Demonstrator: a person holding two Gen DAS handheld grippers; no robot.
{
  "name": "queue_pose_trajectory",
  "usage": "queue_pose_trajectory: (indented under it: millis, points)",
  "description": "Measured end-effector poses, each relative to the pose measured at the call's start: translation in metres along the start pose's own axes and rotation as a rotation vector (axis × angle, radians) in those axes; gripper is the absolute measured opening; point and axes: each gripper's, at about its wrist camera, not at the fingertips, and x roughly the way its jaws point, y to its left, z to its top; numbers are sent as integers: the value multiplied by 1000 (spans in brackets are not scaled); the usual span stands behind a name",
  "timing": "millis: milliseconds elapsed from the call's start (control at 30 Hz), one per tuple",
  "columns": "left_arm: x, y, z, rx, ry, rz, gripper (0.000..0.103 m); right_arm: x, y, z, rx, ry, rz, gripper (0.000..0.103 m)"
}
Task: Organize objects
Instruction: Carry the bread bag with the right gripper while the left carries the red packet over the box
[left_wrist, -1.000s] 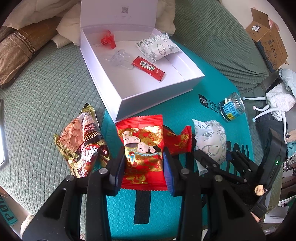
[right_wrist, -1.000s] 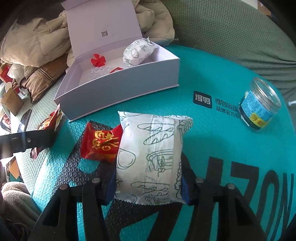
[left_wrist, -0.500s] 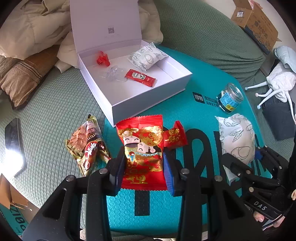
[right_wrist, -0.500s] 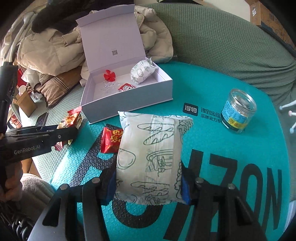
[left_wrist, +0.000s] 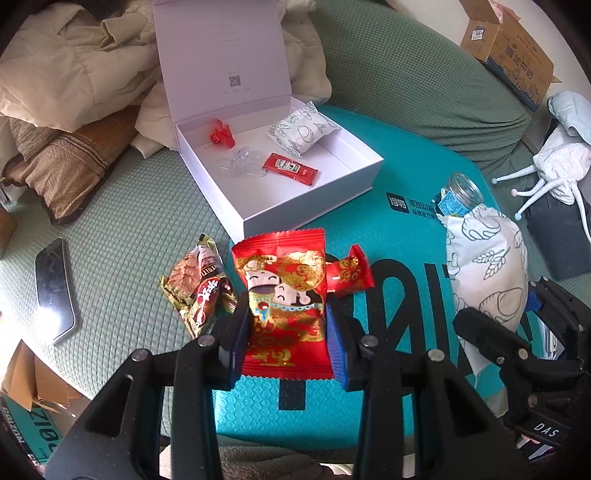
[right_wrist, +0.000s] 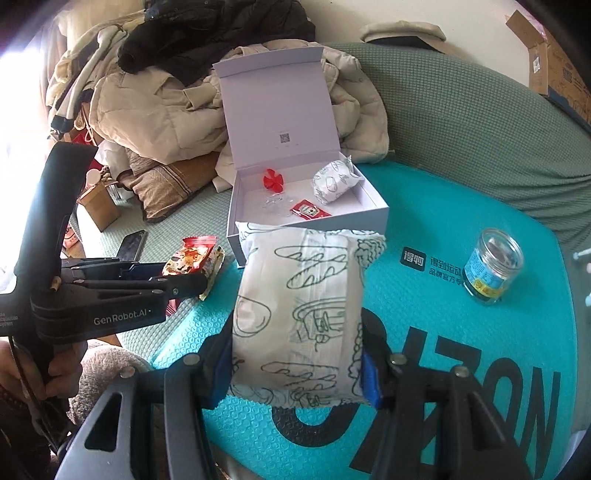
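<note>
Nearest, left tongs (left_wrist: 286, 341) pinching a red snack packet (left_wrist: 284, 306) by its two side edges, lifted above the teal mat (left_wrist: 255, 406). Right tongs (right_wrist: 297, 363) pressed onto a white bread packet (right_wrist: 301, 317), puffy and also off the mat. Just past the red packet, still on the mat: a small red candy (left_wrist: 349, 271), and on the mat's edge a gold-brown snack wrapper (left_wrist: 197, 288). Farther on, the open white box (left_wrist: 306, 206), lid upright, already holding a second white packet (left_wrist: 301, 129), a ketchup sachet (left_wrist: 290, 169), a red clip (left_wrist: 221, 134) and some clear plastic pieces (left_wrist: 240, 166).

Likely trouble: air-filled, slippery packets sliding out of a side pinch mid-carry; both tongs heading for the same box and bumping one another; the bulky bread packet catching the box's near wall or landing on the sachet.

No surface as such, only the mat on a green-covered bed (left_wrist: 122, 221). To the right on the mat, a small glass jar (right_wrist: 491, 271). Left on the cover, a phone (left_wrist: 55, 290). Beyond, piled coats and cushions (right_wrist: 155, 110), and a cardboard box (left_wrist: 513, 48) at the far right.
</note>
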Motion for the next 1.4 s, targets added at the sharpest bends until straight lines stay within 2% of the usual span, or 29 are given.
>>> queue_pose_trajectory:
  millis: [500, 800, 1167, 1400]
  points:
    - [-2, 10, 52, 20, -64, 72, 35, 28, 1, 53, -54, -32, 108, 56]
    - [33, 28, 86, 19, -51, 107, 35, 60, -1, 88, -99, -67, 146, 56]
    - [65, 42, 141, -6, -119, 134, 35, 98, -10, 142, -112, -148, 162, 56]
    - [73, 46, 162, -2, -156, 145, 35, 110, -11, 168, -121, -185, 170, 56]
